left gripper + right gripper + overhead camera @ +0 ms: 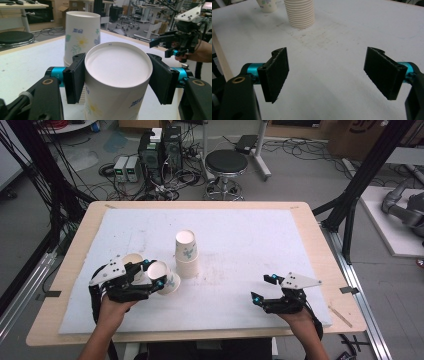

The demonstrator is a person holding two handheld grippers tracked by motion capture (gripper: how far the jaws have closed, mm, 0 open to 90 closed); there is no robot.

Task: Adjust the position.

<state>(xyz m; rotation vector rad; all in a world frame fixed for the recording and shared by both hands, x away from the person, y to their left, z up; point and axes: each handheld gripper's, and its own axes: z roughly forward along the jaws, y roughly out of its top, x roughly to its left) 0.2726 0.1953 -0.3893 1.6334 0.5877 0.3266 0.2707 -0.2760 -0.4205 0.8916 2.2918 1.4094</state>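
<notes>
My left gripper [153,273] is shut on a white paper cup [165,279] with a flower print, held tilted just above the white mat. In the left gripper view both pads press the cup's [118,67] sides, and its closed base faces the camera. A tall stack of upside-down paper cups [186,254] stands just right of it, mid-table. Another single cup [132,260] sits behind the left gripper. My right gripper [261,288] hovers open near the front right of the mat. Nothing lies between its pads [274,75], and the stack [299,13] is ahead of it.
The white mat [240,235] covers most of the wooden table [320,245]. Beyond the table's far edge are a black stool [226,162], electronics boxes and cables on the floor. Black frame posts stand at both sides.
</notes>
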